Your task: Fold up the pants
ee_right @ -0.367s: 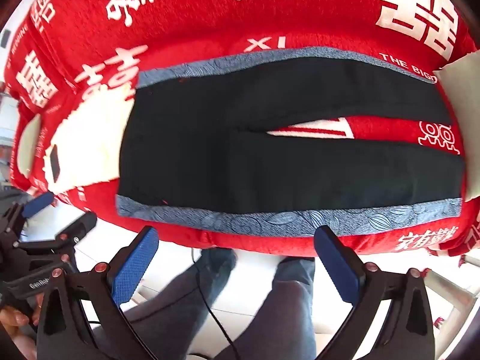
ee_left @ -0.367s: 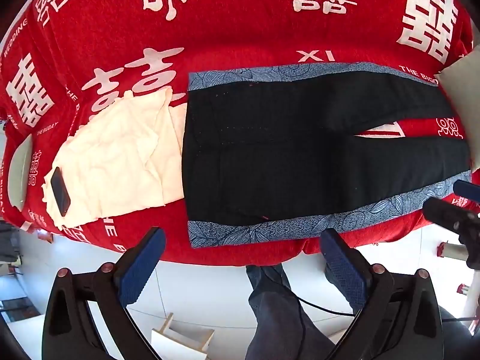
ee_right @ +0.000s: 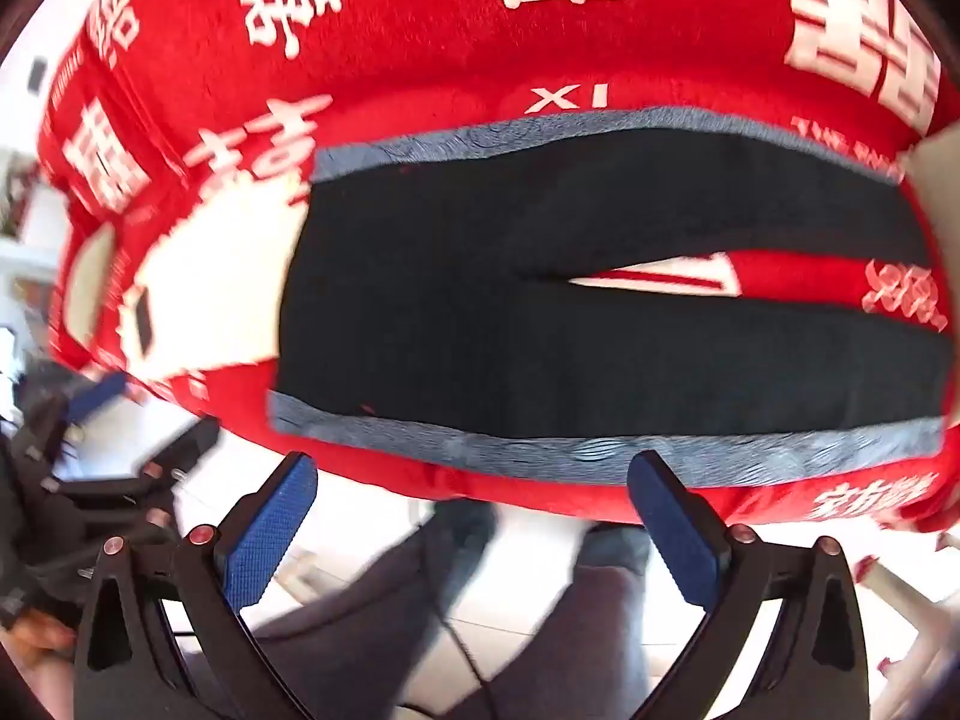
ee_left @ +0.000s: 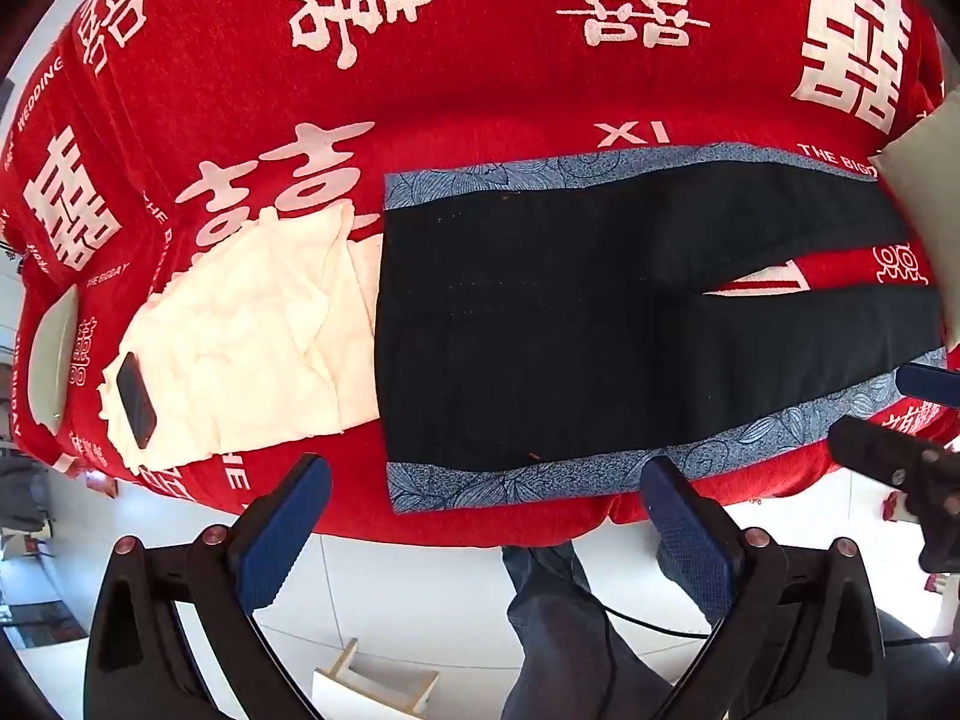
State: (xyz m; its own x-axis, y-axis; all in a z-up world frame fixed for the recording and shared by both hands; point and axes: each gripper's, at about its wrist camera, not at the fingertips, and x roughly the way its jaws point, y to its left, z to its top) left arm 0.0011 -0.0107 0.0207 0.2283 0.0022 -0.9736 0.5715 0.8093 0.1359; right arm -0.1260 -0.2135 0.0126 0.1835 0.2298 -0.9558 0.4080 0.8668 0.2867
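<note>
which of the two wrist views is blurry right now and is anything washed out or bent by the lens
Left wrist view: sharp, the leaf print on the pants trim reads clearly; fisheye bows the red bedspread edge. Right wrist view: motion-smeared throughout, the pants trim streaks, the cream cloth blows out to flat white, the same bowing; the right hand-held gripper itself stays crisp.

Red bedspread [ee_left: 480, 90]: white double-happiness characters 囍 printed all over, plus "XI" just above the pants' [ee_left: 600, 324] far edge, "THE BIG DAY" and "WEDDING" at left edge, partial "THE BIG" at right.
</note>
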